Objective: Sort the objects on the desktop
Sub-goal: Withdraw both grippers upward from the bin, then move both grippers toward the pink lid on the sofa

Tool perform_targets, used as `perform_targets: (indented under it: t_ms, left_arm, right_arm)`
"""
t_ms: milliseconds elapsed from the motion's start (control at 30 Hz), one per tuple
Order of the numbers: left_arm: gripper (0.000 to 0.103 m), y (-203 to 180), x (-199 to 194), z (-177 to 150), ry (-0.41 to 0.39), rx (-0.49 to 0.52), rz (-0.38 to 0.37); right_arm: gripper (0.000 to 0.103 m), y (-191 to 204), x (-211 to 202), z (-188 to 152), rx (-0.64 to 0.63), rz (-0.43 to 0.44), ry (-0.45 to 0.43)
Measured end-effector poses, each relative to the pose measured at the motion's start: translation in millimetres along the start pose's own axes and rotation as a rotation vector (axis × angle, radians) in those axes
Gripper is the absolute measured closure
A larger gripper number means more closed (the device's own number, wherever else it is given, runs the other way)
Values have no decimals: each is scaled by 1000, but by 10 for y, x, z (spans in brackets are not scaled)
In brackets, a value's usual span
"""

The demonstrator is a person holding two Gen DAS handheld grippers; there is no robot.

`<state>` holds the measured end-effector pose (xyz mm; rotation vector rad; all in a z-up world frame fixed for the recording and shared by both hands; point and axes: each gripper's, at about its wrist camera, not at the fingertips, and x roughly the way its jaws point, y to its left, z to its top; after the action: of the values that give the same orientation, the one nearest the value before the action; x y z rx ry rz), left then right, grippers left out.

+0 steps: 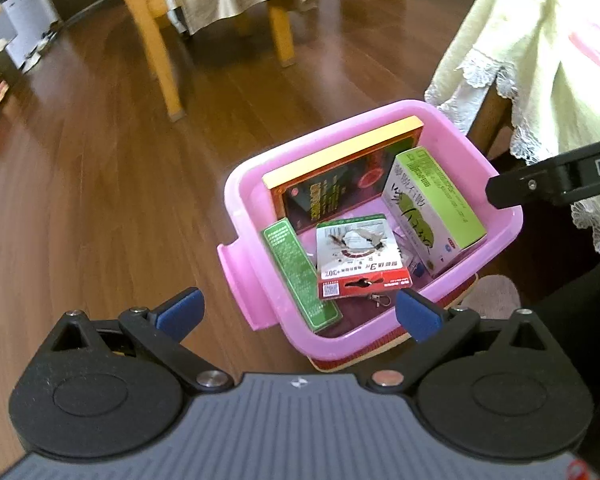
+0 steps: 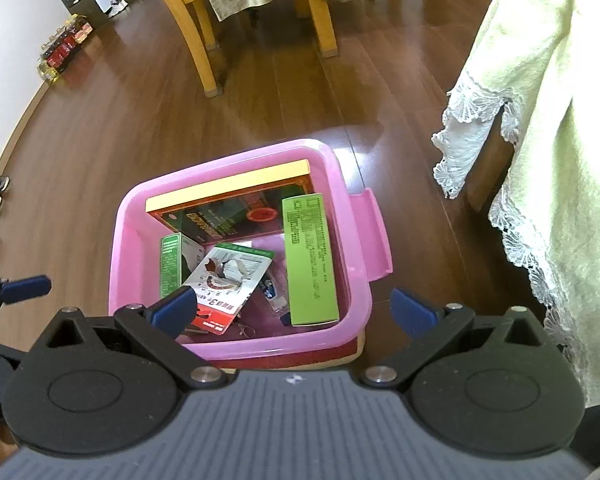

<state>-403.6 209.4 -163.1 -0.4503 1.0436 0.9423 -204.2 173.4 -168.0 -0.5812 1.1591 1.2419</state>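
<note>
Both grippers hang empty above the pink bin (image 2: 356, 280), so the sorting looks to be between picks, or close to done: nothing is carried, and several boxes already lie inside. Whether anything is left on the table cannot be told from here.

The right gripper (image 2: 296, 308) has its blue pads spread wide. Its left pad overlaps the red-and-white card pack (image 2: 224, 280) and its right pad sits just outside the bin's near right corner. The left gripper (image 1: 298, 314) is equally spread, with its right pad over the bin's near wall and its left pad over bare floor (image 1: 100, 200). Both point steeply down, side by side.

Just ahead of the pads the card pack lies flat, with a narrow green box (image 1: 300, 276) to its left and a tall light-green box (image 2: 310, 260) to its right. A big dark red box (image 1: 340, 176) leans on the far wall. The bin rests on a red board (image 1: 380, 350).

Next, I judge, a gripper should swing right toward the cloth-draped table (image 2: 540, 120) for another item.
</note>
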Motion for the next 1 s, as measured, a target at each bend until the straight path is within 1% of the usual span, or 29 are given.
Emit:
perform_targets:
  t_ms: [133,300,567,700,767,867,1000]
  left_arm:
    - [1,-13,-54,-39,-7,-42,12]
    - [1,-75,-112,-72,-12,-80,-6]
    - [1,-224,-214,-65,-39,-37,-17]
    - [1,-280,-277,-35,-64,-8,-22]
    - [1,-303,-318,-22,-89,10,-24]
    - [1,-321,-359,36,-129,20,-48]
    - [1,-404,-411,163,-162,32,-73]
  right_arm:
    - [1,5,-26,-22,-13,-13,-3]
    - [1,-29,-83,-63,-21,-29,-9]
    - [1,-185,-261,-86,53,-40,-64]
    - [1,-255,-398,-93,108,-19,-116]
    - [1,-311,-475,-98,146,-11,-143]
    - [1,-443,-650,-123,220,25,-206]
    - [1,-686,-969,-142,309,66,-303]
